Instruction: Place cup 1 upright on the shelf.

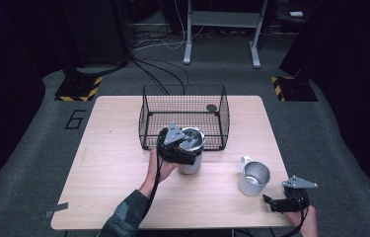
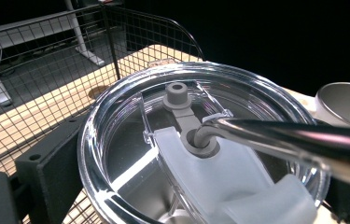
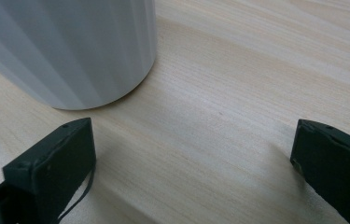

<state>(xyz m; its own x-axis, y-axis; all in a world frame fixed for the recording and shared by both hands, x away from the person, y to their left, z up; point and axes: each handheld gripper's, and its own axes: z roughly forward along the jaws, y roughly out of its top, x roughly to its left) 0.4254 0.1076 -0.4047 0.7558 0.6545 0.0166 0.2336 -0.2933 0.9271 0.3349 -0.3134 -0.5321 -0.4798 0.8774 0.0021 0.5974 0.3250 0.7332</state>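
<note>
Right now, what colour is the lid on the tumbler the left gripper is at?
The lid is clear, see-through plastic with a grey stopper; the left gripper view shows it best.

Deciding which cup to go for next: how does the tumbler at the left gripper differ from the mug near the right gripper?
The tumbler carries a clear lid with a metal straw through it; the mug is open-topped. The mug has a side handle; none shows on the tumbler. The left gripper is around the tumbler just in front of the wire basket, while the mug stands free beside the open right gripper. Both are upright, silvery metal, on the table.
</note>
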